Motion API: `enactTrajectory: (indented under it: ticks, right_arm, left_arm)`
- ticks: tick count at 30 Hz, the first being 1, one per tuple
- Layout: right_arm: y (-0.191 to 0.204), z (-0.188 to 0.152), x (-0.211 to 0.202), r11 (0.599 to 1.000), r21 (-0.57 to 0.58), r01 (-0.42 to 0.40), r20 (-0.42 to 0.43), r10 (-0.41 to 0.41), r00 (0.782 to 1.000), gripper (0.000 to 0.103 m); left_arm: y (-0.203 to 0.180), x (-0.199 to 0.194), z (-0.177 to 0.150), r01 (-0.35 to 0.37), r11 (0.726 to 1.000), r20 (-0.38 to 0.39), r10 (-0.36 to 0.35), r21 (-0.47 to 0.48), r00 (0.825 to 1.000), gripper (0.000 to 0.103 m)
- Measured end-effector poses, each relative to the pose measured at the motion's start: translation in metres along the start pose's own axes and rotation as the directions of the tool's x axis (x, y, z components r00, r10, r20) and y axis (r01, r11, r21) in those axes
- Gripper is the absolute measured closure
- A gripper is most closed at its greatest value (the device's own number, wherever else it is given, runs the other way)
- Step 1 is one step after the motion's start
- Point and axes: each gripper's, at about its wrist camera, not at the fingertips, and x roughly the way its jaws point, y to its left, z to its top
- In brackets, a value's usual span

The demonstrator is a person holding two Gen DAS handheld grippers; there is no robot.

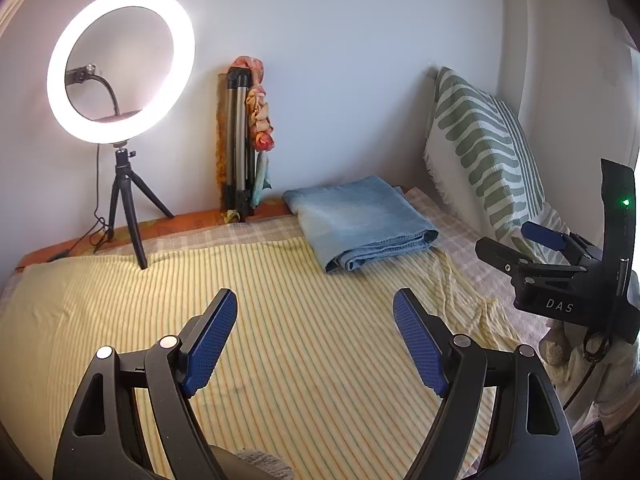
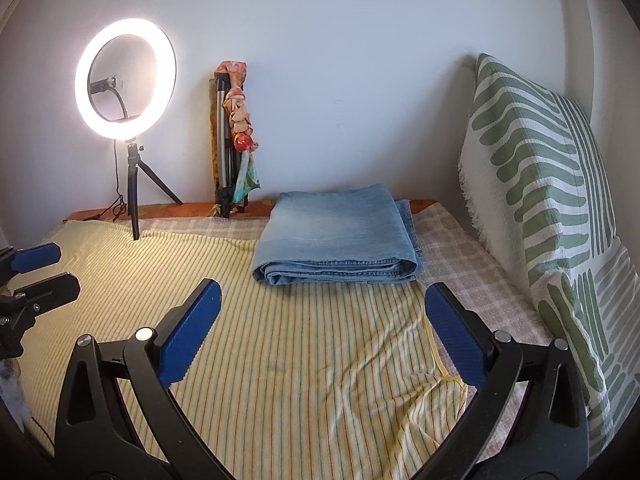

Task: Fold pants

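Note:
Light blue denim pants [image 1: 362, 222] lie folded into a flat rectangle at the far side of the bed; they also show in the right wrist view [image 2: 338, 240]. My left gripper [image 1: 314, 300] is open and empty, held above the yellow striped sheet [image 1: 280, 340] well short of the pants. My right gripper [image 2: 322, 292] is open and empty, just in front of the pants' near edge. The right gripper also shows at the right of the left wrist view [image 1: 516, 246], and the left gripper at the left edge of the right wrist view [image 2: 48, 272].
A lit ring light on a small tripod [image 2: 126, 80] stands at the back left. A folded tripod wrapped in cloth [image 2: 232, 140] leans on the wall. A green and white patterned pillow [image 2: 560, 208] stands along the right side. A checked sheet [image 2: 460, 248] lies under the striped one.

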Motion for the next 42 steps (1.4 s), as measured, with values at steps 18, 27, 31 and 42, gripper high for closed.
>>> enactTrajectory:
  ticks: [18, 27, 31, 42]
  right_arm:
    - [0.004, -0.003, 0.007, 1.000, -0.001, -0.012, -0.012, 0.012, 1.000, 0.000]
    - [0.006, -0.004, 0.009, 1.000, -0.007, -0.016, -0.012, 0.016, 1.000, 0.000]
    - [0.007, -0.004, 0.010, 1.000, -0.006, -0.017, -0.015, 0.017, 1.000, 0.000]
    - [0.009, -0.005, 0.014, 1.000, -0.012, -0.026, -0.019, 0.026, 0.999, 0.000]
  left_arm:
    - [0.006, -0.008, 0.001, -0.047, 0.999, 0.033, 0.046, 0.019, 0.998, 0.011]
    - [0.005, -0.006, 0.000, -0.049, 0.999, 0.024, 0.048, 0.023, 0.999, 0.011]
    - [0.004, -0.004, 0.000, -0.050, 0.998, 0.020, 0.050, 0.025, 0.999, 0.011]
    - [0.006, -0.006, -0.001, -0.043, 0.999, 0.018, 0.043, 0.020, 0.999, 0.011]
